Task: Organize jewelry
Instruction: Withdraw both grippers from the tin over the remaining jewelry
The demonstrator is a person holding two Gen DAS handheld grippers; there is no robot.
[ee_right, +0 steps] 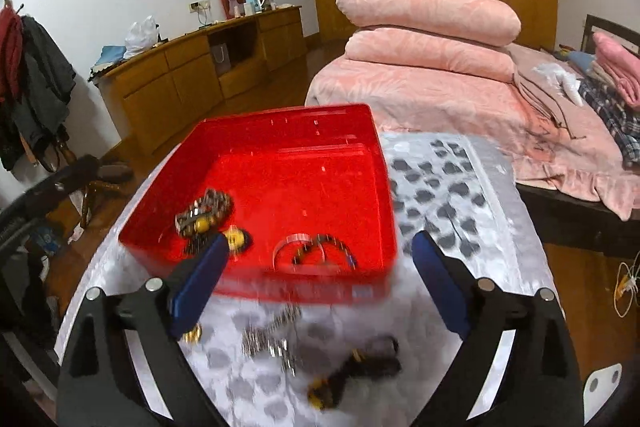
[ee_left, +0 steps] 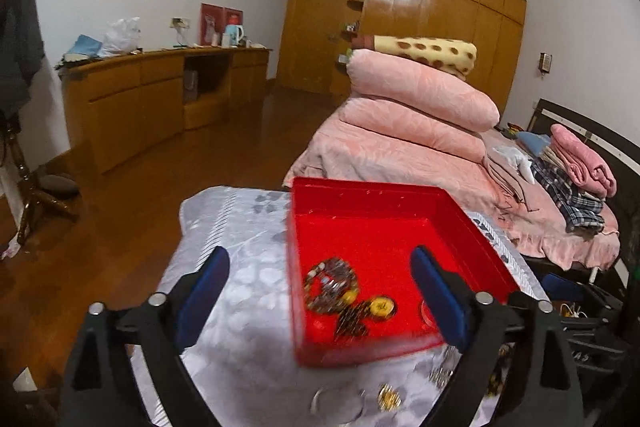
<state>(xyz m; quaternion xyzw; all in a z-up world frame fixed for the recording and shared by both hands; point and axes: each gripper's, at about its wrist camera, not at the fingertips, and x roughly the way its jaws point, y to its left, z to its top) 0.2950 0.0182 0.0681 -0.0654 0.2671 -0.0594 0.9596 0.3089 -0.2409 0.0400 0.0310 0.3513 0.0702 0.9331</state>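
A red tray [ee_left: 360, 189] stands on a table under a grey patterned cloth [ee_left: 240, 251]. In it lie a beaded bracelet [ee_left: 330, 283] and a gold pendant [ee_left: 382, 307]. My left gripper [ee_left: 320, 259] hangs open over the tray's near left part, holding nothing. In the right wrist view the red tray [ee_right: 280, 123] also holds a clear bangle [ee_right: 294, 247] and a dark bead bracelet [ee_right: 338, 247]. My right gripper [ee_right: 320, 243] is open and empty above the tray's near edge. Loose on the cloth in front lie a silver chain [ee_right: 272, 339], a dark bead string [ee_right: 352, 367] and a gold piece [ee_right: 191, 335].
A bed with stacked pink quilts [ee_left: 420, 115] stands just behind the table on the right. A long wooden sideboard [ee_left: 160, 91] lines the far wall across a wooden floor [ee_left: 120, 211]. A coat stand with clothes [ee_right: 32, 75] is at the left.
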